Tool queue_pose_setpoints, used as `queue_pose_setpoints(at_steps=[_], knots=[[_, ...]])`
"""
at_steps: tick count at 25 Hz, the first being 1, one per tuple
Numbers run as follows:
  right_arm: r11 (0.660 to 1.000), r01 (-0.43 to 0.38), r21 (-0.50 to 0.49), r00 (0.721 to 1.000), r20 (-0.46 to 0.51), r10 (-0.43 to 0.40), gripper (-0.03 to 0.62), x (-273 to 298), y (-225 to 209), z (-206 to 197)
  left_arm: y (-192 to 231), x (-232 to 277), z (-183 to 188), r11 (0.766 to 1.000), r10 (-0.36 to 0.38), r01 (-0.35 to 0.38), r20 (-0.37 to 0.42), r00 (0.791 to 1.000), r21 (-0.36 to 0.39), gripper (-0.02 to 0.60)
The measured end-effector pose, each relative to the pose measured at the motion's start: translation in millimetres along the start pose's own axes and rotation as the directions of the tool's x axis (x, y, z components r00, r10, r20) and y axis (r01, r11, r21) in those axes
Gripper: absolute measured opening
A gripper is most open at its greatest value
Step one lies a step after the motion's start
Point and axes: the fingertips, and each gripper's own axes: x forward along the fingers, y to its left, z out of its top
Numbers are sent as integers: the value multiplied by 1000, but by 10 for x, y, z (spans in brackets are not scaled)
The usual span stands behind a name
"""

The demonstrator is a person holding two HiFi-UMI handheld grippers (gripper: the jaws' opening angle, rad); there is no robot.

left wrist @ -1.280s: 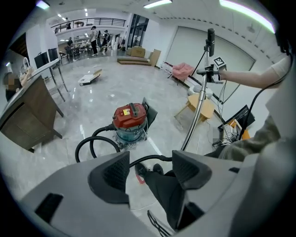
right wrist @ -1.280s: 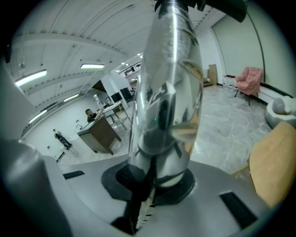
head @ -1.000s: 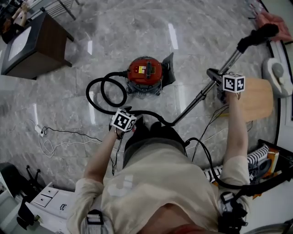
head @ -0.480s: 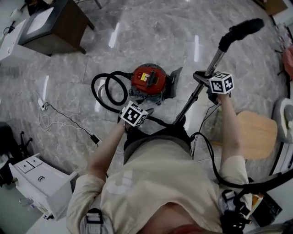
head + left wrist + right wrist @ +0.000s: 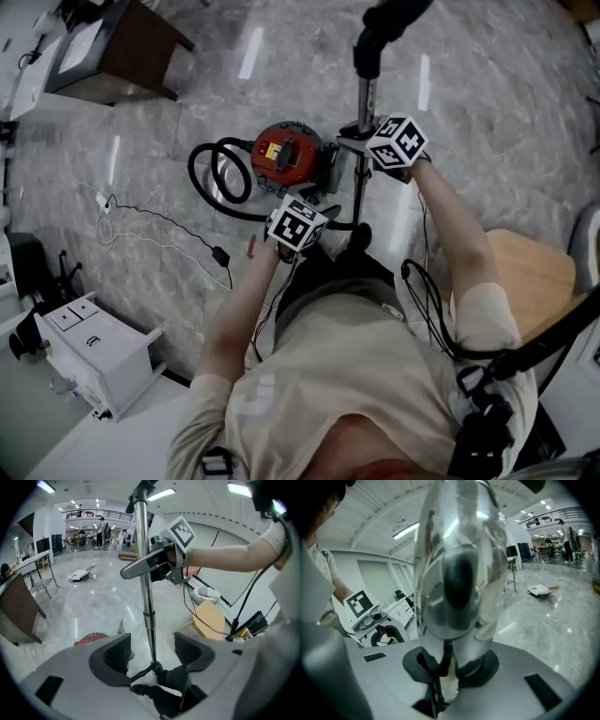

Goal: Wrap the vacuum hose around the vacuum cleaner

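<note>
The red canister vacuum stands on the marble floor, with its black hose lying in loops to its left. The metal wand stands almost upright just right of the canister, its black handle on top. My right gripper is shut on the wand; in the right gripper view the jaws clamp the shiny tube. My left gripper hovers open in front of the canister. In the left gripper view the wand rises beyond the wide jaws, untouched by them.
A brown desk stands at the far left. A white cabinet is at the near left. The power cord trails across the floor left of me. A round wooden stool sits to my right.
The right gripper has swung the wand from a slant to nearly upright, over beside the canister. The left gripper has moved right, closer to the vacuum's front.
</note>
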Motion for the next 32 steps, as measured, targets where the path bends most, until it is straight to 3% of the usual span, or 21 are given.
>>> queue_pose_setpoints(at_steps=[4,9,14,18,24,28,32], knots=[[997,-36,-67,998,-51,33,49,181,-3,176,63,43,161,1000,-13,13,13,1000,17,298],[990,-76,-116,991,-122,62,49,644,157,391,421,-157,-204,999,-17,19,41,999,-48,298],[991,-79,-108,981,-186,58,49,497,-70,519,325,-54,50,999,-46,48,56,997,-24,296],[984,-121,-131,974,-209,92,51,523,-46,550,357,-76,188,1000,-11,11,44,999,-6,296],[957,-219,-191,954,-246,169,52,321,-291,463,301,27,648,994,72,-71,11,997,-89,296],[940,-268,-210,945,-247,215,54,160,-806,282,340,397,953,977,119,-123,-31,992,-177,296],[936,-286,-207,941,-242,234,57,173,-1134,230,481,527,971,946,165,-169,-36,986,-277,296]])
